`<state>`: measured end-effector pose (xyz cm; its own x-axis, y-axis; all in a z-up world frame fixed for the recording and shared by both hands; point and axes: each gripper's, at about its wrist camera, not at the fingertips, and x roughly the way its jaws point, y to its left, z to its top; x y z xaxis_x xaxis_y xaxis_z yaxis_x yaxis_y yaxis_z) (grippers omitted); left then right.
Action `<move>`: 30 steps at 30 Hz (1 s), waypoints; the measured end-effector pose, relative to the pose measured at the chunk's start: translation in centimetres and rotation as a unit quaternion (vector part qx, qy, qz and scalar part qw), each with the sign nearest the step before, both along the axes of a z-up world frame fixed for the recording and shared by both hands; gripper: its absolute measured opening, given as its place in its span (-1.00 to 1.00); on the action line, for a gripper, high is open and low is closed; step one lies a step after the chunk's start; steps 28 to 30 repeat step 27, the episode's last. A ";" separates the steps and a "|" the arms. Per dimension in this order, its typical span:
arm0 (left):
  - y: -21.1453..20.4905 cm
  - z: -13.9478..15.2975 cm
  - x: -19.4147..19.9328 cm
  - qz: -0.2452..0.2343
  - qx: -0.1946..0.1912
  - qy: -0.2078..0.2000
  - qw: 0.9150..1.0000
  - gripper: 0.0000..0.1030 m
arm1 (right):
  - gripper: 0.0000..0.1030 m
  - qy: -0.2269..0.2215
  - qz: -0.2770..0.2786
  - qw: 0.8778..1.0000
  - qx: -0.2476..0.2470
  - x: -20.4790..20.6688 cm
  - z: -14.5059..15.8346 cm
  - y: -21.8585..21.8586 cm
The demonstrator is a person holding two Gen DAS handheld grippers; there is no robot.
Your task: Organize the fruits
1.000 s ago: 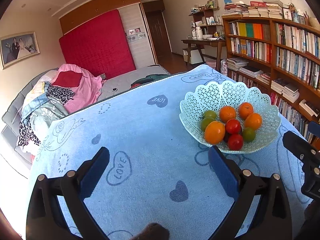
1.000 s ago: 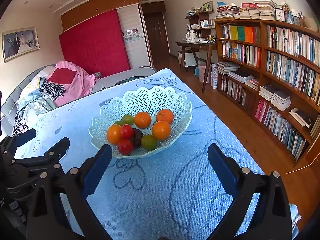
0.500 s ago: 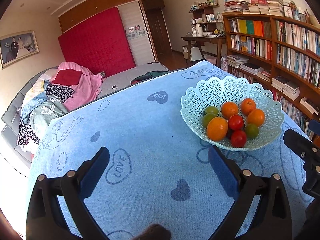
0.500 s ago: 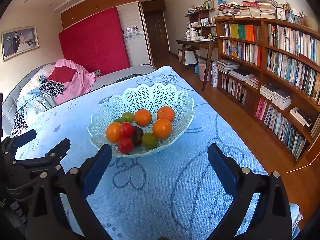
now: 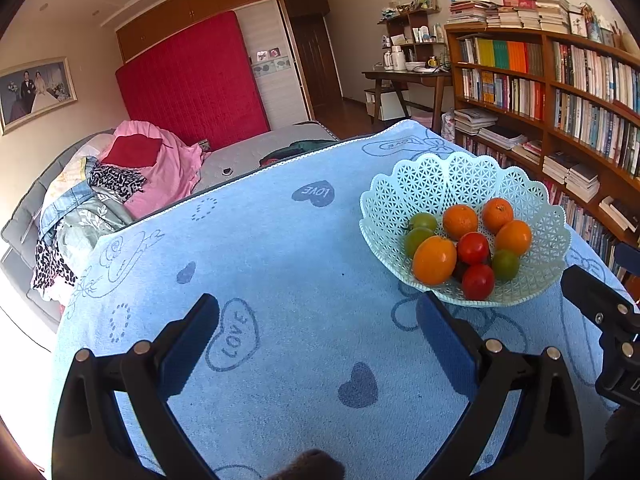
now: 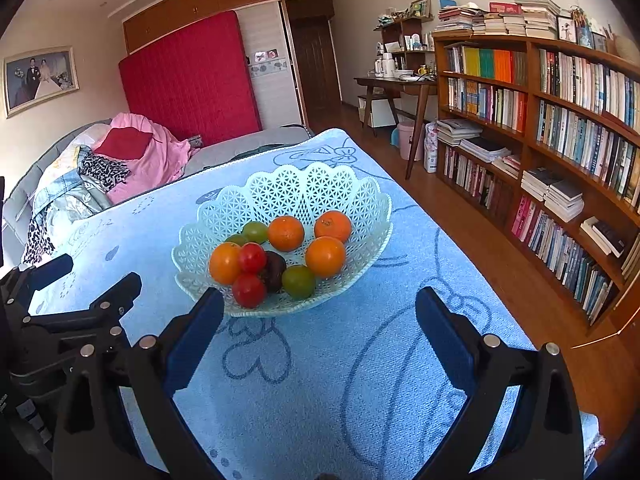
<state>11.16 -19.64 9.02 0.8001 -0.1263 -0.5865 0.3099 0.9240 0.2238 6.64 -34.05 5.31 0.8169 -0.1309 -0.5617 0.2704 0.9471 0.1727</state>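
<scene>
A pale mint lattice basket (image 5: 464, 184) (image 6: 300, 188) stands on the blue towel-covered table (image 5: 280, 248). It holds several oranges (image 6: 325, 257), red tomatoes (image 6: 249, 290), green fruits (image 6: 298, 281) and one dark fruit (image 6: 274, 270). My left gripper (image 5: 316, 312) is open and empty over bare cloth, to the left of the basket and nearer than it. My right gripper (image 6: 318, 304) is open and empty just in front of the basket's near rim. Each view shows the other gripper at its edge: the right gripper (image 5: 600, 312) and the left gripper (image 6: 80, 304).
The table's right edge drops to a wooden floor (image 6: 480, 240). A tall bookshelf (image 6: 560, 140) lines the right wall. Behind the table is a bed piled with clothes (image 5: 120, 176), and a desk (image 6: 400, 84) stands at the back.
The basket looks slightly larger in the right wrist view, so that gripper has edged toward it. The left view has barely shifted. Both grippers stay open and empty.
</scene>
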 end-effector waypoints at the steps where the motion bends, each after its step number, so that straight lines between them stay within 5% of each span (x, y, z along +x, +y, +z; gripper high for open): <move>1: 0.0 0.0 0.1 0.000 -0.001 0.001 1.000 0.91 | 0.90 0.001 0.000 1.000 0.000 0.1 -0.1 0.0; 17: -0.1 -0.2 0.0 -0.005 -0.004 0.003 1.000 0.91 | 0.90 0.004 0.001 1.000 0.003 0.3 -0.2 -0.1; 30: 4.4 -1.3 0.5 0.048 -0.035 0.059 0.996 0.91 | 0.90 0.026 0.033 0.999 0.021 0.1 -1.8 2.0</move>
